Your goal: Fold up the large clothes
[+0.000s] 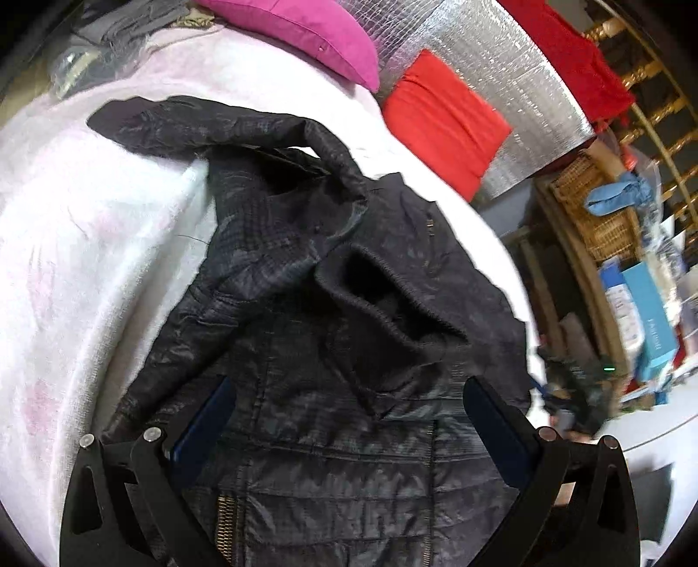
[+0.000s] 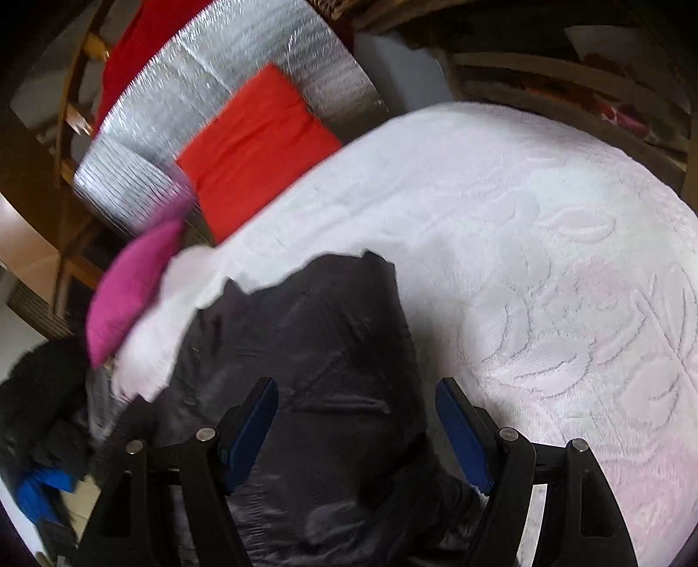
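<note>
A black quilted jacket [image 1: 314, 314] lies crumpled on a white and pink fleece blanket [image 1: 87, 244]. One sleeve [image 1: 196, 126] reaches toward the far left, and the ribbed collar [image 1: 384, 296] stands open in the middle. My left gripper [image 1: 349, 418] is open just above the jacket's front, near its zipper [image 1: 227, 527]. In the right wrist view a part of the jacket [image 2: 331, 349] lies on the blanket [image 2: 545, 261]. My right gripper [image 2: 357, 418] is open over it, with the fabric between its blue pads [image 2: 458, 432].
A magenta pillow [image 1: 305, 30] and a red cushion [image 1: 440, 117] lean on a silver foil panel [image 1: 501, 74] at the bed's far side. Wicker shelves [image 1: 610, 218] with boxes stand to the right. Dark clothes [image 2: 39, 414] lie at the left of the right wrist view.
</note>
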`<state>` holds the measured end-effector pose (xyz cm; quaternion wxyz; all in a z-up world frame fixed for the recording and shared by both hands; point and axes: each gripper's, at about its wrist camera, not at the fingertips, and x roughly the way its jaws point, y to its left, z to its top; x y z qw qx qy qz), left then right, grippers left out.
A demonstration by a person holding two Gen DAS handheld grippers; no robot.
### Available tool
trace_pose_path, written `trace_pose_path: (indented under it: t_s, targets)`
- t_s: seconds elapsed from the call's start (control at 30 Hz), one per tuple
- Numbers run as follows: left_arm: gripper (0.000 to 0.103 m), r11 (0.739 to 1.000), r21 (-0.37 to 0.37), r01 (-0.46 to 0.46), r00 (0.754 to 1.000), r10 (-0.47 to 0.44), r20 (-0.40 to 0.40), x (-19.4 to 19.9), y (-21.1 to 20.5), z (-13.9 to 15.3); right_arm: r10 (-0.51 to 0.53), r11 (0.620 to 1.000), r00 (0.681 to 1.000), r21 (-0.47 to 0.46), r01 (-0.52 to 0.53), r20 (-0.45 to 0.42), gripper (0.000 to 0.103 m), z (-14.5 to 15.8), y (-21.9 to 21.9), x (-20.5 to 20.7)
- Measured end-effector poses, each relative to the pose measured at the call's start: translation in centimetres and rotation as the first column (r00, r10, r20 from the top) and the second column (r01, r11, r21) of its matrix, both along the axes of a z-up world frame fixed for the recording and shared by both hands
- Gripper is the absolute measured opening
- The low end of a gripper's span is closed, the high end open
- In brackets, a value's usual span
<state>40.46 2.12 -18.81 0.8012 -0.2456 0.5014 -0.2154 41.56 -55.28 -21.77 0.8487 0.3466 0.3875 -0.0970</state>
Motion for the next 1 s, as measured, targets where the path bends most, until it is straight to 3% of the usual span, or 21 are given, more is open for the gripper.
trace_pose_path:
  t_s: [0.1,0.3,0.4,0.57,0.6,0.67,0.7,0.77,0.83,0.9,1.0]
  targets:
    - [0.103,0.999,-0.045,0.022,1.000,-0.022,-0.002,0.1,0.0,0.0,0.006,1.000,1.000,0.015,-0.005,-0.029,0.077,-1.6,-0.3,0.1]
    - [0.103,0.991,-0.080,0.105,0.994,-0.106,-0.017,-0.3,-2.3,-0.3,0.034,0.999,0.999,-0.006,-0.034,-0.006,0.077,-1.8,0.6,0.6]
    - [0.103,0.992,-0.047,0.117,0.993,-0.117,0.005,-0.3,-4.3,-0.4,0.050,0.998,0.999,-0.041,-0.051,-0.018,0.077,-1.9,1.6,1.1]
    - [0.103,0.988,0.153,-0.001,0.999,-0.004,0.035,1.3,-6.9,-1.3,0.077,0.987,0.996,-0.138,-0.083,-0.049,0.073,-2.0,3.4,1.4]
    - [0.103,0.971,0.234,-0.041,0.997,0.026,0.066,1.6,-7.3,-1.3,0.075,0.984,0.995,-0.159,-0.083,-0.060,0.068,-2.0,3.6,1.4]
    - [0.102,0.897,0.431,-0.104,0.987,0.039,0.157,2.1,-8.6,-0.9,0.075,0.971,0.993,-0.219,-0.093,-0.090,0.062,-1.9,4.3,1.5]
    - [0.099,0.866,0.484,-0.122,0.980,0.029,0.195,2.3,-9.1,-0.7,0.081,0.961,0.991,-0.257,-0.105,-0.102,0.059,-1.8,4.8,1.6]
    - [0.076,0.819,0.561,-0.123,0.973,-0.011,0.229,2.8,-10.0,-0.4,0.081,0.938,0.989,-0.326,-0.117,-0.120,0.050,-1.3,5.7,1.5]
    - [0.042,0.822,0.563,-0.091,0.978,-0.033,0.207,3.5,-10.1,-0.4,0.071,0.912,0.989,-0.393,-0.118,-0.132,0.037,-0.9,6.3,1.4]
    - [0.027,0.814,0.576,-0.080,0.979,-0.044,0.199,4.5,-10.5,-0.5,0.062,0.888,0.990,-0.447,-0.113,-0.127,0.028,-0.3,6.8,1.2]
    - [0.021,0.778,0.621,-0.094,0.963,-0.088,0.256,5.7,-11.4,0.1,0.032,0.875,0.996,-0.480,-0.066,-0.080,0.021,0.8,6.6,0.6]
